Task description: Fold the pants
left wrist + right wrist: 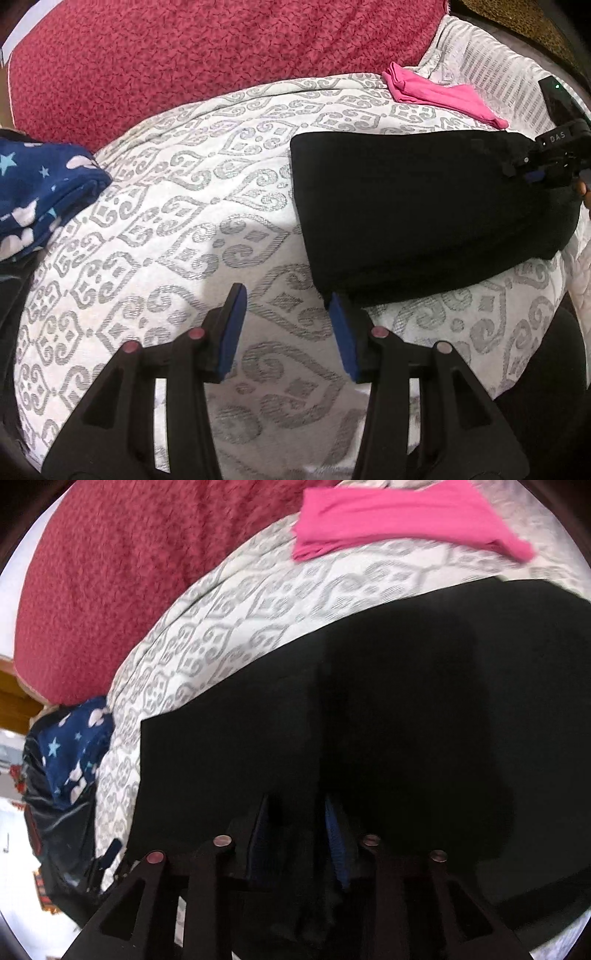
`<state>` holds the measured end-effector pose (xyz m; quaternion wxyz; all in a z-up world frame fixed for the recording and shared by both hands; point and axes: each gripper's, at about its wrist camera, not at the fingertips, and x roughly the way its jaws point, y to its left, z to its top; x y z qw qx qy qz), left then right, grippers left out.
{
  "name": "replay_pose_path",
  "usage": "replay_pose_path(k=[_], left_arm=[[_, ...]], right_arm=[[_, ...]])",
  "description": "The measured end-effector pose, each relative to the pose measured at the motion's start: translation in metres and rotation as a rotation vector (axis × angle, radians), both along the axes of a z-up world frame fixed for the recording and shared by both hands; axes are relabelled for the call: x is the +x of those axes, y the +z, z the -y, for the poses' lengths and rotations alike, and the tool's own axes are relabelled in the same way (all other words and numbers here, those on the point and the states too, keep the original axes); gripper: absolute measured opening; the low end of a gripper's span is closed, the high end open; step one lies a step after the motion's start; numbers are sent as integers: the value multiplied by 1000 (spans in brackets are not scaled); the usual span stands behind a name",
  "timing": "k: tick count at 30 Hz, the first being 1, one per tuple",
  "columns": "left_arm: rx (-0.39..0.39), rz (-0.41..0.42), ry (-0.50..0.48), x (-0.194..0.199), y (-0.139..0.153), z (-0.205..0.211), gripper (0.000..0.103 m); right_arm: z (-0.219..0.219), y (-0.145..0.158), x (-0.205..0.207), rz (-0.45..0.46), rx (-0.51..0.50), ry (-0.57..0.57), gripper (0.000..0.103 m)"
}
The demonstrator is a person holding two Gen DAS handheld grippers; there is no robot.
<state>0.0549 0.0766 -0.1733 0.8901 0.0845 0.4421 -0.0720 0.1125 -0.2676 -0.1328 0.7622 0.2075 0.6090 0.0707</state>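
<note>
Lying on the bedspread (192, 206): one folded black pants (424, 206), one pink garment (439, 94)

Your left gripper (288, 302) sits low in the frame, jaws parted and empty; your right gripper (295, 812) points steeply down, jaws apart.

A home bedroom: a bed spread with a white, grey-patterned bedcover (192, 206), a fuzzy red blanket (207, 55) beyond it, and folded pink (439, 96) and star-printed blue clothes (40, 184) on it.
</note>
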Motion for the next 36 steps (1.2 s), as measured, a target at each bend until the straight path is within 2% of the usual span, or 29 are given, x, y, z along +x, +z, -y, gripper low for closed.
replay_pose_path(k=[3, 7, 11, 13, 15, 16, 17, 18, 20, 21, 23, 26, 29, 36], left_arm=[[3, 3, 0, -5, 6, 1, 48], [-41, 12, -10, -12, 19, 2, 48], [-130, 6, -26, -2, 34, 9, 48], [-141, 12, -36, 8, 36, 19, 48], [-160, -2, -50, 23, 32, 31, 48], [-173, -23, -54, 31, 27, 35, 48], [-181, -59, -53, 40, 17, 40, 48], [-167, -86, -44, 45, 8, 43, 47], [-126, -127, -21, 52, -9, 45, 47], [-138, -123, -15, 51, -11, 43, 47], [-142, -121, 2, 48, -8, 42, 47], [-100, -95, -6, 45, 1, 47, 47], [-74, -60, -43, 43, 14, 60, 47], [-75, -38, -134, 51, 30, 102, 47]], right_arm=[[13, 14, -13, 48, -98, -34, 35], [18, 27, -30, 80, -62, -42, 35], [-5, 47, -46, 189, -38, 42, 35], [-24, 48, -50, 212, -25, 116, 35], [-43, 34, -51, 165, -23, 180, 31], [-46, 25, -50, 131, -35, 183, 16], [-48, 12, -49, 84, -66, 176, 6], [-46, 1, -49, 62, -75, 159, 3], [-36, -2, -51, 80, -10, 122, 3], [-32, -1, -52, 81, 11, 117, 3], [-28, 1, -53, 89, 21, 123, 3], [-25, 11, -60, 121, 16, 129, 6], [-16, 22, -71, 177, -38, 97, 7], [55, 35, -91, 194, -79, -102, 8]])
